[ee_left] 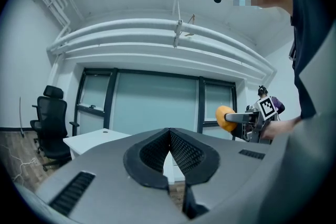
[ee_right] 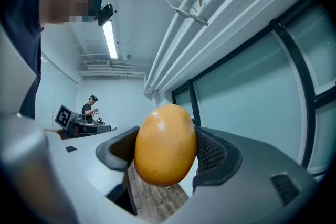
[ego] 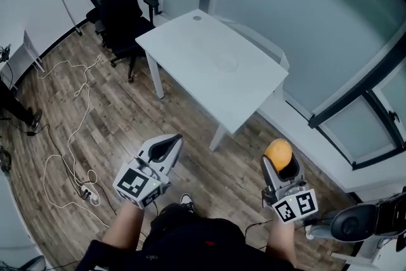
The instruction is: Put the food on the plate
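The food is a smooth orange-yellow, egg-shaped piece. My right gripper is shut on it, with a jaw pressing on each side. The head view has that gripper at lower right over the wooden floor, the food at its tip. My left gripper is at lower left, shut with nothing in it; its pads meet. From the left gripper view, the food shows off to the right. A pale round shape on the white table may be a plate.
Black office chairs stand left of the table. White cables and a power strip lie on the wooden floor at left. A glass wall with a low sill runs behind and right of the table.
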`<state>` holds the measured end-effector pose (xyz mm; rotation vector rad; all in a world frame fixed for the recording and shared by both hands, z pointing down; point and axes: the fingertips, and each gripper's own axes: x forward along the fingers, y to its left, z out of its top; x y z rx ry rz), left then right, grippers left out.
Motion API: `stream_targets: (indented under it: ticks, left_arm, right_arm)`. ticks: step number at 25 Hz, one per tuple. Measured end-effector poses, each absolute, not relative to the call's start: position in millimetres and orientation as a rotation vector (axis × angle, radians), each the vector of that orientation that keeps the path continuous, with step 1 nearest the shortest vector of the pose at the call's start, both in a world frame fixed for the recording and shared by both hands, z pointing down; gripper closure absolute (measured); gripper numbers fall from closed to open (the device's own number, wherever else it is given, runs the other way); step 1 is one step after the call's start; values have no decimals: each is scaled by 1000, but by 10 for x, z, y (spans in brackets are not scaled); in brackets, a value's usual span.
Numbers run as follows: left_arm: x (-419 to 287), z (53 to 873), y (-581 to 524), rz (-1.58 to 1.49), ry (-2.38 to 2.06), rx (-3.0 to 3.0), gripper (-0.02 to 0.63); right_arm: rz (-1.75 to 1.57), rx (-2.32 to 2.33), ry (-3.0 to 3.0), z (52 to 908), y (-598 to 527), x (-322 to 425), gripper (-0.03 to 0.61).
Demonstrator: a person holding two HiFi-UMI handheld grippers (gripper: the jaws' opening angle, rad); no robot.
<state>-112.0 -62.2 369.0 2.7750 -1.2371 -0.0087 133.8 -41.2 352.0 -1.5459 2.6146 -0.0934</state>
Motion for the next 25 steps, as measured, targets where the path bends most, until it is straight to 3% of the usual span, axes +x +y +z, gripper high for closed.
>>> stream_targets:
  ticks: [11,25]
  left_arm:
    - [-1177,3711,-1792,3,-1251,2755,592]
    - [-242,3598,-3478,32,-1430,2717,592]
  right_arm:
    - [-159,-1498,2641,3640,-1660,1229,239]
    - [-179,-1310,2748,3762,-3690,2034,239]
